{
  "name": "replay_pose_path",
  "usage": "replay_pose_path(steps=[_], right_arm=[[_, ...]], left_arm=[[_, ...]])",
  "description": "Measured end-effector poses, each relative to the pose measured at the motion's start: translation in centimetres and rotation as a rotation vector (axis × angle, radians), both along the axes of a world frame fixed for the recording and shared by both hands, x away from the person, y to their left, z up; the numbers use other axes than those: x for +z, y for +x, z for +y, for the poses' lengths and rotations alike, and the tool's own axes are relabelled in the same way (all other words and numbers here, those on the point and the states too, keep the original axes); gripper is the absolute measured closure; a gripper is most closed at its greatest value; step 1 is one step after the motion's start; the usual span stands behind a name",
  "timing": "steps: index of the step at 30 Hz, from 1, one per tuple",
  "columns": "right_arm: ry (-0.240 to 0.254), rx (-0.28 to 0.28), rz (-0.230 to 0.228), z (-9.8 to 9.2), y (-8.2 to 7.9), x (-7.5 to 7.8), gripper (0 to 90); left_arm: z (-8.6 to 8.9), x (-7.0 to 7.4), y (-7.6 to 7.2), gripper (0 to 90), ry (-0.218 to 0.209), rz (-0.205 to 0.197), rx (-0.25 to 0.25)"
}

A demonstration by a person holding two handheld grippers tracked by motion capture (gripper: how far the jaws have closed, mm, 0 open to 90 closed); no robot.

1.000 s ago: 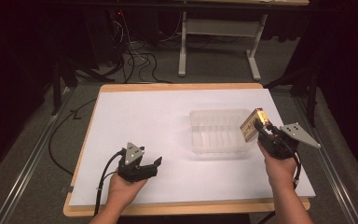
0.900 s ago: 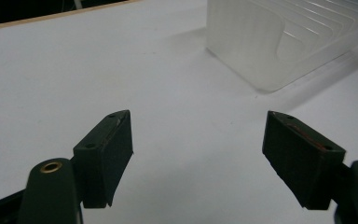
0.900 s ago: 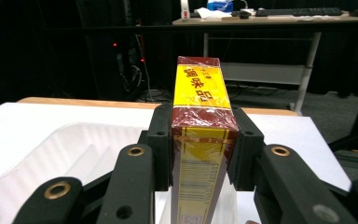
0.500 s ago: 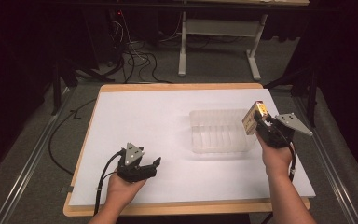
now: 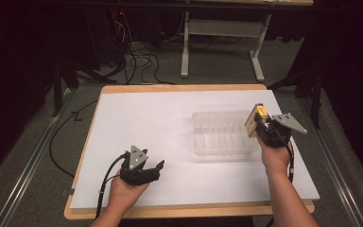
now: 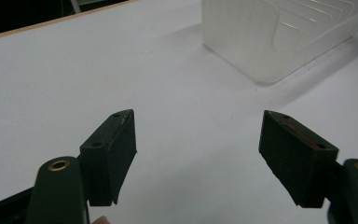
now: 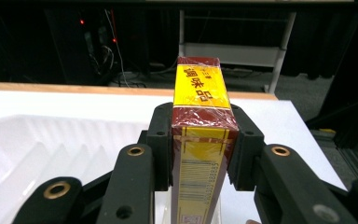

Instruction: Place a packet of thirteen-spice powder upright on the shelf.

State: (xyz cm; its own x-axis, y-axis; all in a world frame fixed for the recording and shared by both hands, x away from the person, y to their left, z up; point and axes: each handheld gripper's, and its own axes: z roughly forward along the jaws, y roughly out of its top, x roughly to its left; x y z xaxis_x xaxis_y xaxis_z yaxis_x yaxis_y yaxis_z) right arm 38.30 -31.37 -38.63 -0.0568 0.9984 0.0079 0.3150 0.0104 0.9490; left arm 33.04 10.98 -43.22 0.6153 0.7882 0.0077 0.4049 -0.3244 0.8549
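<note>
The right gripper's (image 7: 199,154) fingers clamp a red-and-yellow, film-wrapped, barcoded box (image 7: 199,140); the left gripper's (image 6: 200,154) fingers stand apart, empty.

A glossy film-wrapped carton box (image 7: 199,140), red and yellow, shines between the matt black plastic jaws of the right hand-held gripper (image 7: 199,154), brass-coloured metal rivets at their joints. Beside it, a translucent, ribbed plastic tray (image 5: 222,132) looks smooth and faintly frosted. The desk (image 5: 170,88) shows a pale wood edge under a matt white sheet (image 5: 146,123). The left hand-held gripper (image 6: 198,149) has dull black pads and a grey metal plate.
</note>
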Motion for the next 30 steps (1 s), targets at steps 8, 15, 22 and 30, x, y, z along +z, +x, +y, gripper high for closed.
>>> replay_pose_path(steps=[8,15,22,30], right_arm=[[-0.016,-0.006,0.042,0.1,0.7,-1.4,67.9],[-0.022,-0.011,0.064,0.3,1.0,-2.4,67.8],[-0.031,-0.011,0.083,0.4,1.1,-3.3,67.7],[-0.03,-0.007,0.083,0.3,1.0,-3.8,66.5]], left_arm=[[0.0,0.0,-0.1,27.7,0.0,-0.005,-0.007],[-0.1,-0.1,-0.1,27.5,0.005,-0.002,-0.009],[-0.2,-0.1,-0.1,27.5,0.008,-0.002,-0.014],[-0.3,-0.3,-0.1,27.5,0.017,0.001,-0.019]])
